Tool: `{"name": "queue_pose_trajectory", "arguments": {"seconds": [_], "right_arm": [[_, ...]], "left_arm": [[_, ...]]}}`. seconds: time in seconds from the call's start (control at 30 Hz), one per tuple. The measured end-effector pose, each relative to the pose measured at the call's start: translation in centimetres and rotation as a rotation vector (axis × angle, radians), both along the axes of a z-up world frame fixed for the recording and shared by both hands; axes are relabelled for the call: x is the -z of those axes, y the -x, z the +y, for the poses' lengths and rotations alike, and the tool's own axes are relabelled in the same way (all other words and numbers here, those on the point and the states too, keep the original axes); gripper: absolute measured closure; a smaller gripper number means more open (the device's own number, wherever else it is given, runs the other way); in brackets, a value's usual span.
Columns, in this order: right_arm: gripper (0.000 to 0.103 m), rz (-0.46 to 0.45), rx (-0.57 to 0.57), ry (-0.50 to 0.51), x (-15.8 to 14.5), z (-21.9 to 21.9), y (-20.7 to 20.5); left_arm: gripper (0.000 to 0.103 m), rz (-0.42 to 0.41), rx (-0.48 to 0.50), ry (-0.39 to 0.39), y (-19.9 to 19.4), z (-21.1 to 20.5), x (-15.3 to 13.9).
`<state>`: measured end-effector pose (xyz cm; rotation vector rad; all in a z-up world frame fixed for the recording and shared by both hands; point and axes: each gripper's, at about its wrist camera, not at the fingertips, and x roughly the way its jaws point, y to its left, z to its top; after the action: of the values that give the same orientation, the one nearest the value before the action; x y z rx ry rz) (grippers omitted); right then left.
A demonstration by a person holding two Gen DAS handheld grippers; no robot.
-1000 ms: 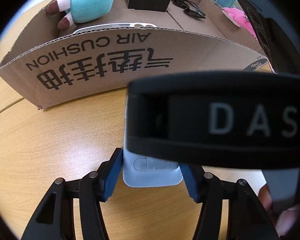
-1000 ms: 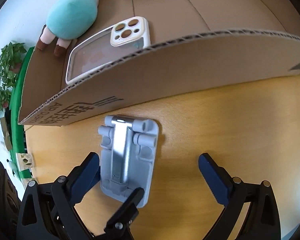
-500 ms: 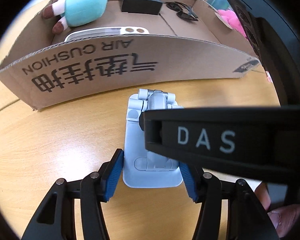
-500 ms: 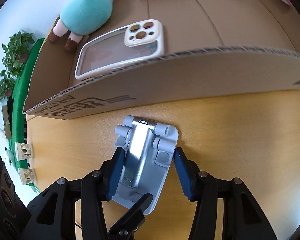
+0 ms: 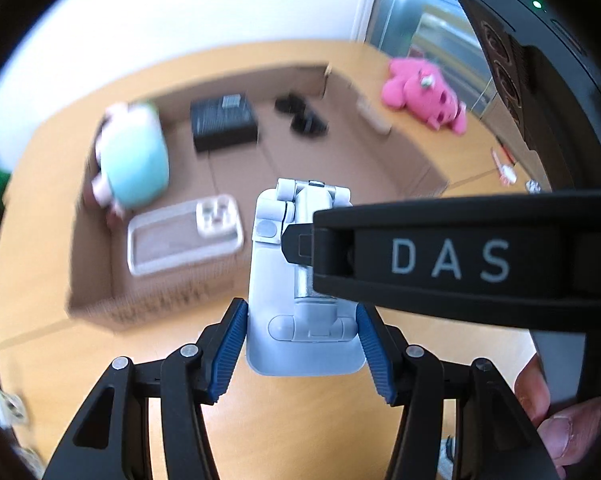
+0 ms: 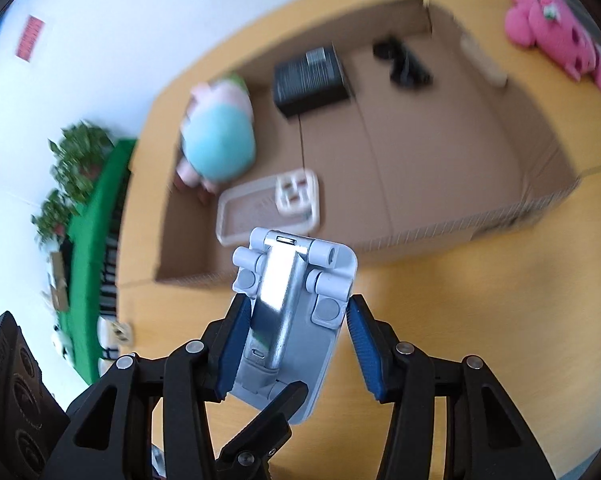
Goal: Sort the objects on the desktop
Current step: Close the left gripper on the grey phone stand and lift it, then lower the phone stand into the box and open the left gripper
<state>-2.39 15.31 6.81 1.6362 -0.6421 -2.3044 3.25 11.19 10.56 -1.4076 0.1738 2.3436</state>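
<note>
Grey plastic phone stand (image 5: 300, 280), stiff, light, hinged: both the left hand-held gripper (image 5: 300, 344) and right hand-held gripper (image 6: 292, 340) clamp its flat edges; avoid hinges.

Matt plastic stand (image 6: 296, 316), glossy metal arm (image 6: 278, 312)

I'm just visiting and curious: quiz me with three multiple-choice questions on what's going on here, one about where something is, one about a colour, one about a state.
1. Where does the phone case lie?
A. inside the cardboard box
B. on the bare table
C. on the pink plush toy

2. What colour is the plush toy outside the box?
A. teal
B. pink
C. yellow

3. What is happening with the grey folding phone stand?
A. lying inside the box
B. both grippers grip it
C. lying free on the table

Answers:
1 A, it rests on the floor of the cardboard box beside the teal plush toy.
2 B, it is bright pink.
3 B, the left gripper and right gripper each press blue pads on its sides.
</note>
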Motion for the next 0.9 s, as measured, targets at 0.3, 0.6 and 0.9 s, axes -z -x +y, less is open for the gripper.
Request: {"name": "queue_pose_trajectory", "arguments": {"seconds": [0.3, 0.6, 0.9], "right_arm": [[0.049, 0.157, 0.033, -0.011, -8.0, 5.6, 2.6], [0.050, 0.124, 0.035, -0.083, -7.5, 9.6, 7.8], [0.049, -0.029, -0.020, -0.120, 0.2, 10.9, 13.0]], "left_arm": [[0.048, 0.107, 0.022, -0.018, 5.1, 4.6, -5.7], [0.048, 0.045, 0.019, -0.082, 9.9, 8.1, -4.1], [0.048, -0.166, -0.032, -0.115, 15.0, 9.4, 3.0]]}}
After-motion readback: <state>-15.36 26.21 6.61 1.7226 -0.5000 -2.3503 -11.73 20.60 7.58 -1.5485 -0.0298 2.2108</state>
